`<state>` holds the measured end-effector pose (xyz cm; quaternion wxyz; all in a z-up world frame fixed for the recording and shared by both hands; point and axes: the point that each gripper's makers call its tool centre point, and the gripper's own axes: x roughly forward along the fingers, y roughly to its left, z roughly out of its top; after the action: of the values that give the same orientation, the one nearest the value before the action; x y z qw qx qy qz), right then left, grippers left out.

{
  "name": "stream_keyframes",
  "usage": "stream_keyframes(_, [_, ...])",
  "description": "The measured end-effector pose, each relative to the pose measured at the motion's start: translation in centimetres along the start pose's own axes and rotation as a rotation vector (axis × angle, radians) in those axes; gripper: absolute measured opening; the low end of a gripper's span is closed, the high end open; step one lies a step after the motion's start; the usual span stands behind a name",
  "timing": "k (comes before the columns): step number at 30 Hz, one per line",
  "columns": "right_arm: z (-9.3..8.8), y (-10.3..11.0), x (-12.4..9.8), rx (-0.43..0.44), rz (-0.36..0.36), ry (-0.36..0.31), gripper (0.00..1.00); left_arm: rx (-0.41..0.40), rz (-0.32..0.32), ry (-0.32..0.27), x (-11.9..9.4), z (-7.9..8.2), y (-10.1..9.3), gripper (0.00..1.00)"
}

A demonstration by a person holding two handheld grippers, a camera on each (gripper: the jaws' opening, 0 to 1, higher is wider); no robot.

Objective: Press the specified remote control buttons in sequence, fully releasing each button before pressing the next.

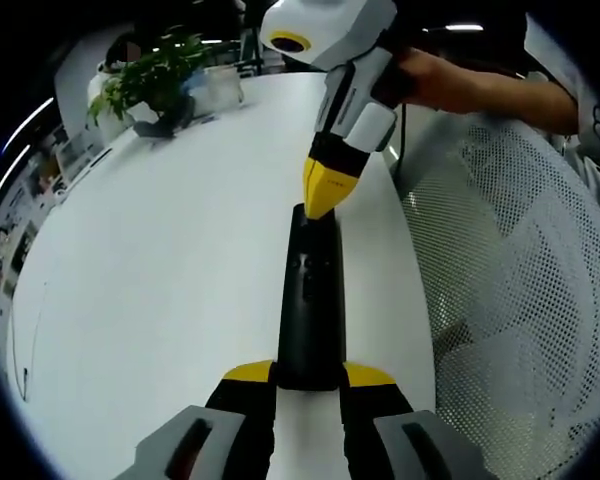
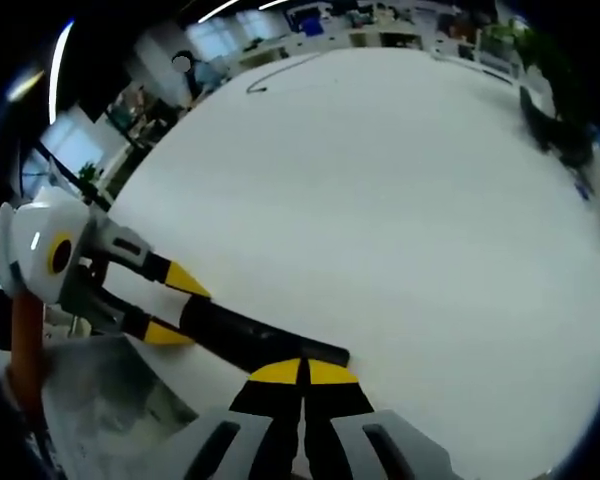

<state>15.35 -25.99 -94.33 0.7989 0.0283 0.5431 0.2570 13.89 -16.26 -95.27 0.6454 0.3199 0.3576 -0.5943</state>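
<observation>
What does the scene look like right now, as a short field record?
surface: white table
remote: black, lying flat on the table near its edge
left hand-held gripper: jaws shut on the near end of the remote
right hand-held gripper: jaws closed together, yellow tip down on the remote's far end
right gripper, seen from left view: tip touching the remote's top
plant: far end of the table
chair: white mesh, beside the table

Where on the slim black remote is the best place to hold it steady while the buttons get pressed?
The near end of the slim black remote control, from behind along its length, as the left claw does now. Its long narrow body fits between the jaws there, and the buttons remain exposed to the right claw, pressing at the far end.
</observation>
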Motion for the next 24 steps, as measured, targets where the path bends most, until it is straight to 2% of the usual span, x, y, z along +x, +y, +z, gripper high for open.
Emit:
stream_keyframes(13, [-0.06,0.02,-0.03,-0.011,-0.009,-0.003,0.00,-0.003,0.003,-0.008,-0.07,0.00,-0.15,0.24])
stream_keyframes(21, [0.28,0.25,-0.37,0.007,0.011,-0.034,0.00,0.002,0.001,-0.013,-0.05,0.17,-0.36,0.24])
stream_keyframes(24, [0.22,0.39,-0.22,0.010,0.022,-0.027,0.00,0.005,0.000,-0.013,-0.05,0.21,-0.40,0.24])
